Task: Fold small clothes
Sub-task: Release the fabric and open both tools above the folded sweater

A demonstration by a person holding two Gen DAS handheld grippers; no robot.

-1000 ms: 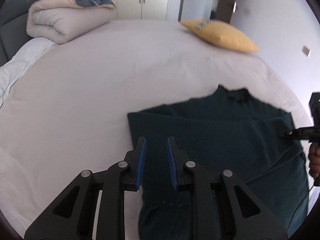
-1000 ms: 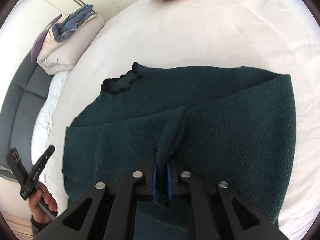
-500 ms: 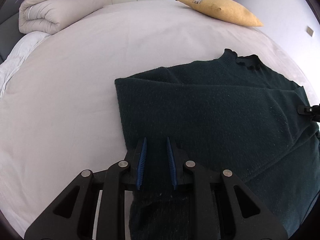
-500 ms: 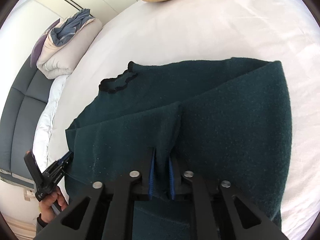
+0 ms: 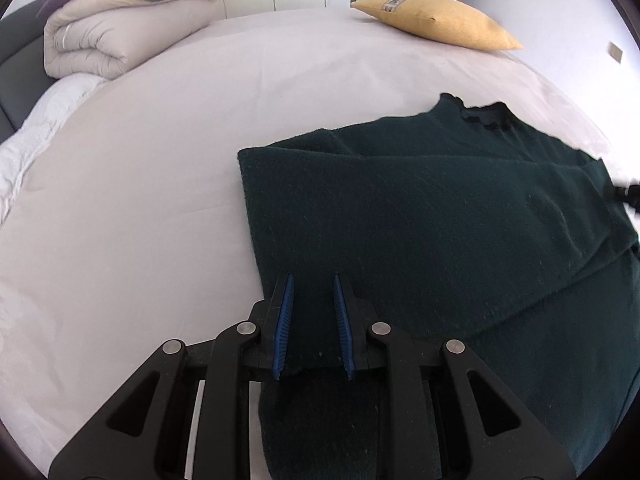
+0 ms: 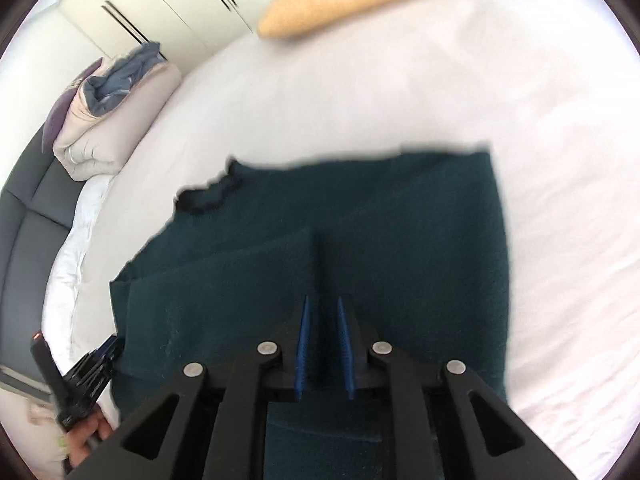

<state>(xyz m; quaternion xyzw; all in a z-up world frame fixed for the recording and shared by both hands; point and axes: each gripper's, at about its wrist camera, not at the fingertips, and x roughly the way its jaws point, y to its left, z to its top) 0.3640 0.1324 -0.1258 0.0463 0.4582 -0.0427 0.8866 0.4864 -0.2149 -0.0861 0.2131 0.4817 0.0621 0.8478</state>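
On the white bed (image 5: 168, 168), dark green sweater (image 5: 460, 216) lying folded over itself, left gripper (image 5: 312, 320) part-open straddling its edge, right gripper (image 6: 323, 344) narrowly parted around a fold.

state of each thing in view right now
dark green sweater: partly folded, flat on bed
left hand-held gripper: open, fabric between its fingers
right hand-held gripper: open over sweater, view blurred
yellow pillow: lying at far edge
duvet: folded, stacked near headboard
bed: sheet smooth
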